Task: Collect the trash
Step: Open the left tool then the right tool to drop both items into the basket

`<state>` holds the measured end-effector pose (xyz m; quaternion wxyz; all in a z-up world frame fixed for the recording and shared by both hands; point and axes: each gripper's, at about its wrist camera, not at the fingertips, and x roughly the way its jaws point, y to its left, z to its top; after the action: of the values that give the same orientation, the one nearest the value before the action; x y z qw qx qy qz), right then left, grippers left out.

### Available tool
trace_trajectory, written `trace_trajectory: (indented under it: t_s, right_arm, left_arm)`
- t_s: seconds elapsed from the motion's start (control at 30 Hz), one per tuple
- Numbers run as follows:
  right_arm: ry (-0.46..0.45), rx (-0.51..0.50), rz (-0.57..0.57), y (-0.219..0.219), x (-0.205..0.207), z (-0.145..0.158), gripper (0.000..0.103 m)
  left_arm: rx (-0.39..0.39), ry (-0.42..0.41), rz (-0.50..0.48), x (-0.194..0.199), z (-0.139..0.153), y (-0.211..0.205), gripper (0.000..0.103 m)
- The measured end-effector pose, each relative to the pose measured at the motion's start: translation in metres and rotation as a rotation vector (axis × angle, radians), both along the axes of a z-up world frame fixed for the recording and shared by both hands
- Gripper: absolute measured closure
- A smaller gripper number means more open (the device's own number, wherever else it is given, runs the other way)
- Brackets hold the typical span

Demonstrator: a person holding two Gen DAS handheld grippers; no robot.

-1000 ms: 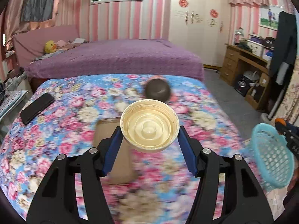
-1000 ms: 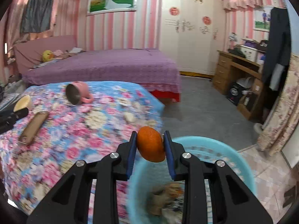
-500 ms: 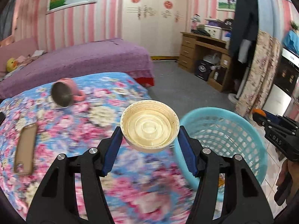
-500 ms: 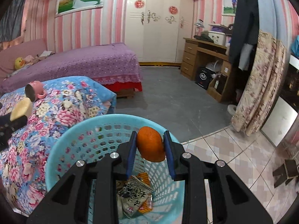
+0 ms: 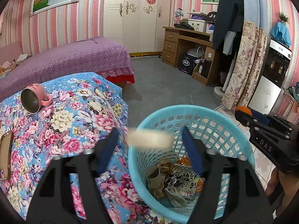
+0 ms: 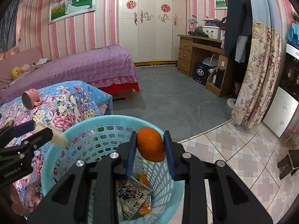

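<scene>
Left wrist view: your left claw [image 5: 149, 145] is over the near rim of the blue basket [image 5: 241, 141], jaws opening. The cream lid [image 5: 150, 140] sits between them as a blur, pads clear of it on both sides, so it reads as released and dropping. Judgement: it is above the rim edge, not the centre, and could clip the rim and land on the floral worktop [image 5: 78, 130]. The basket already holds a printed wrapper [image 5: 185, 183] and crumpled paper scraps. At frame right, your right claw [image 5: 243, 114] comes in with something orange at its tip.

Right wrist view: that claw [image 6: 150, 145] is clamped on the orange peel [image 6: 150, 143], held above the basket's [image 6: 56, 149] far side, wrappers visible below. Not let go yet. Your left claw [image 6: 46, 132] shows at frame left, the lid [image 6: 59, 139] just at the rim.

Progress: several items binned, lid going in, peel next. Nothing else that is plainly trash shows on the worktop [image 6: 71, 110].

Surroundings: a pink mug [image 5: 34, 98] lies on its side and a phone [image 5: 5, 155] lies flat on the worktop, neither prob. trash. The basket stands tight against the worktop edge. Your two claws are near each other over one opening, so stagger the drops.
</scene>
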<state>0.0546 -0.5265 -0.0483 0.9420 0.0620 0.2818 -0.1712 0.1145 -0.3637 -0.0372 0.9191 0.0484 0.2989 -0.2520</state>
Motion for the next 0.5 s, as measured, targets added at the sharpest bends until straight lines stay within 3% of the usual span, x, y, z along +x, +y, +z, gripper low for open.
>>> trace_trajectory:
  t_s: [0.03,0.17,0.2,0.23,0.27,0.37,0.4,0.5]
  right_arm:
    - [0.001,0.000,0.002,0.001,0.001,0.000,0.074]
    - [-0.007,0.009,0.004,0.003,0.004,0.000,0.070]
    - [-0.009,0.012,0.006,0.004,0.005,0.001,0.058]
    - [-0.013,0.017,0.007,0.006,0.005,0.001,0.031]
    - [-0.020,0.017,0.008,0.009,0.006,0.002,0.021]
    - [-0.033,0.010,0.009,0.019,0.008,0.007,0.014]
    - [-0.040,0.015,0.006,0.021,0.009,0.009,0.007]
    - [-0.074,0.044,0.009,0.033,0.007,0.022,0.004]
  left_arm:
    - [-0.002,-0.007,0.006,0.001,0.002,0.003,0.020]
    - [0.019,-0.049,0.046,0.001,0.010,0.022,0.013]
    - [0.026,-0.060,0.062,0.001,0.013,0.029,0.011]
    - [0.029,-0.070,0.078,0.001,0.015,0.038,0.009]
    - [0.029,-0.076,0.090,0.000,0.018,0.045,0.009]
    - [0.023,-0.094,0.140,-0.005,0.027,0.073,0.007]
    - [0.022,-0.103,0.155,-0.008,0.030,0.084,0.006]
    - [0.022,-0.137,0.190,-0.023,0.043,0.115,0.006]
